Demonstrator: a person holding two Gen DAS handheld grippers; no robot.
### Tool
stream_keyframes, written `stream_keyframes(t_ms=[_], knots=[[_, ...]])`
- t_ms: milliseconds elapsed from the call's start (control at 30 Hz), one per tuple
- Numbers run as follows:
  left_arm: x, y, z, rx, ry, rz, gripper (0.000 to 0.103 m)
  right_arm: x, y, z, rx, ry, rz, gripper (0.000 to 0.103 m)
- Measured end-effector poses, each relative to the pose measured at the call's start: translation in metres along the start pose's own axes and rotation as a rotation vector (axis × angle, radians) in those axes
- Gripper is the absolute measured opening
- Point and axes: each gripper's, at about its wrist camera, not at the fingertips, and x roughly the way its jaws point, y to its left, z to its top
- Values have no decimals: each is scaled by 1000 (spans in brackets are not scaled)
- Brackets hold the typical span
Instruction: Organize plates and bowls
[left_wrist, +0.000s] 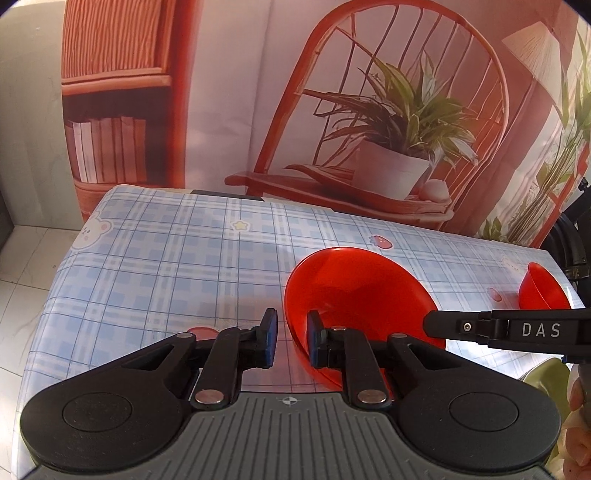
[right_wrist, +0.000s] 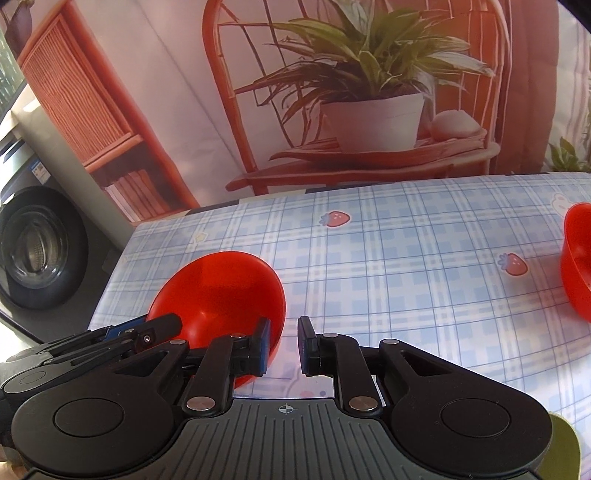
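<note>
A large red bowl (left_wrist: 362, 291) sits on the blue checked tablecloth, just right of my left gripper (left_wrist: 292, 338), whose right finger overlaps its near rim. The left gripper is open and empty. The same bowl shows in the right wrist view (right_wrist: 221, 291), left of my right gripper (right_wrist: 283, 347), which is open and empty with its left finger at the bowl's rim. A smaller red bowl (left_wrist: 541, 290) stands at the table's right side and also shows in the right wrist view (right_wrist: 578, 266). The right gripper's black arm (left_wrist: 517, 328) crosses the left wrist view.
The table (right_wrist: 406, 258) has a blue plaid cloth with strawberry prints; its left edge drops to a tiled floor (left_wrist: 22, 266). A printed backdrop of a chair and plant hangs behind. A washing machine (right_wrist: 33, 251) stands at the left. A green object (right_wrist: 565, 446) lies at the near right.
</note>
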Motion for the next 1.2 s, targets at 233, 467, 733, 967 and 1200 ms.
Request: stream_keyframes(t_ms=[233,467,733,967,1200], knots=[[-7,-5,-4,-3,2,-7,12,-2,0,-7,21,11,31,11],[-37,-8,-14,-27,-13,-8,12,-32,-6,-25,103,-19,73,7],[-91,-29,-34,-27,-41,21,12,-83,-12,-57,163,-70,119,7],[-127,-64,-43,-33,-67,17,12,-139,-33,-69,154,-166,173,7],[-144,-128,-54,10,-62,-8,12,-189,-79,-90,135,-254,167,7]])
